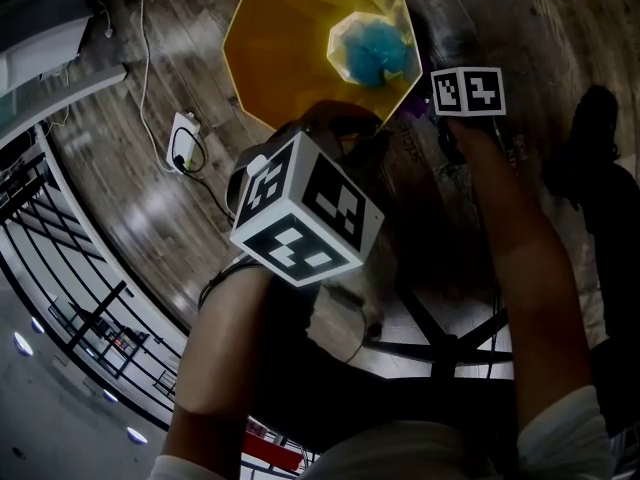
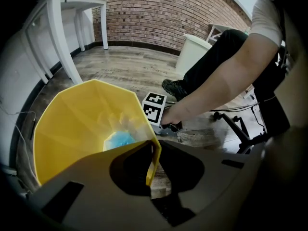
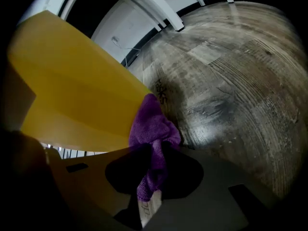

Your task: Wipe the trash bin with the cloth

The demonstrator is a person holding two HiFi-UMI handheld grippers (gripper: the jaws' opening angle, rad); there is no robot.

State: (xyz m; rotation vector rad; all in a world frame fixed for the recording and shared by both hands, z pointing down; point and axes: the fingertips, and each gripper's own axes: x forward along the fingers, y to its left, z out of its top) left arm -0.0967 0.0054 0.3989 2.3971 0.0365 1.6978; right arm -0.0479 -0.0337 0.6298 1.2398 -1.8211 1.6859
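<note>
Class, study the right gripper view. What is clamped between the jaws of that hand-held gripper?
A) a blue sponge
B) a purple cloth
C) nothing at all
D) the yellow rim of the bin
B: the right hand-held gripper is shut on the purple cloth, right beside the outer wall of the yellow trash bin.

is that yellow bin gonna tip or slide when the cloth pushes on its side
Probably light: the yellow bin looks thin-walled plastic, so it may slide or tip. The left gripper pinching its rim should steady it. The wall may flex under the purple cloth.
</note>
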